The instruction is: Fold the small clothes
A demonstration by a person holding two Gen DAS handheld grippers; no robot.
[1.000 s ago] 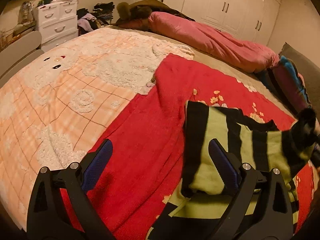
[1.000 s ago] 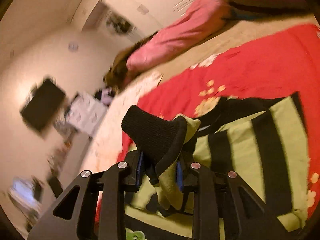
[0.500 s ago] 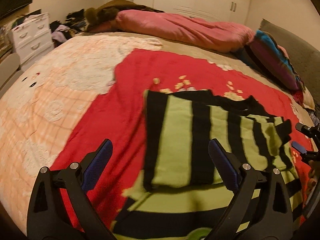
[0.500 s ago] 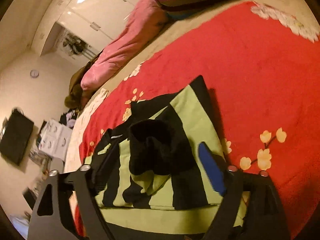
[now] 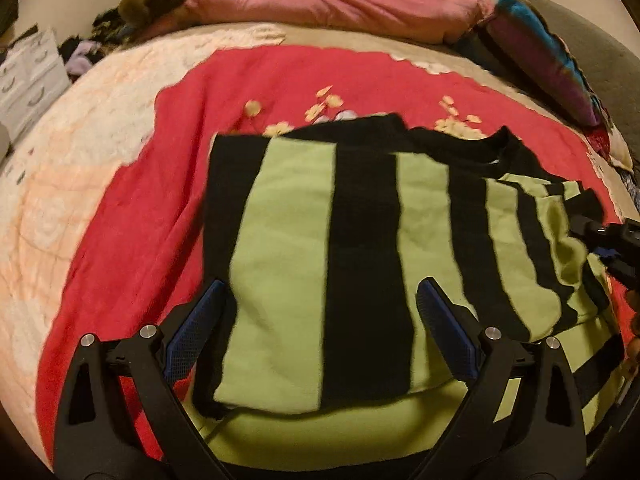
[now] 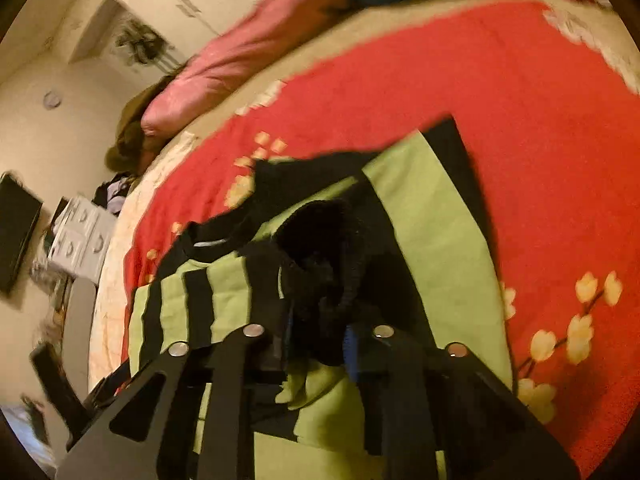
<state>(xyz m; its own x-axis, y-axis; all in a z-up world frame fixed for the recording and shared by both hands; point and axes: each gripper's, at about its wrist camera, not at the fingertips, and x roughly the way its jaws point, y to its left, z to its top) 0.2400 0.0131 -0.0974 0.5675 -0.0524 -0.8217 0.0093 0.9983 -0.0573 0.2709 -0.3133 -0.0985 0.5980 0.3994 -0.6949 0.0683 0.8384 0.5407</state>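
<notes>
A green and black striped sweater (image 5: pixel 360 240) lies partly folded on a red blanket (image 5: pixel 160 200) on the bed. My left gripper (image 5: pixel 320 328) is open and empty, its blue pads just above the sweater's near part. My right gripper (image 6: pixel 316 332) is shut on the sweater's black cuff (image 6: pixel 320 248), with the sleeve laid over the sweater body (image 6: pixel 432 240). The right gripper also shows at the right edge of the left wrist view (image 5: pixel 612 244).
A pink duvet (image 5: pixel 340 4) lies along the far side of the bed. A striped cushion (image 5: pixel 548 64) sits at the far right. A peach quilt (image 5: pixel 60 184) covers the bed's left part. White drawers (image 5: pixel 28 76) stand beyond it.
My right gripper was shut on the cuff, opened half a second ago, and is closed on it again. My left gripper has swung right to face the sweater squarely.
</notes>
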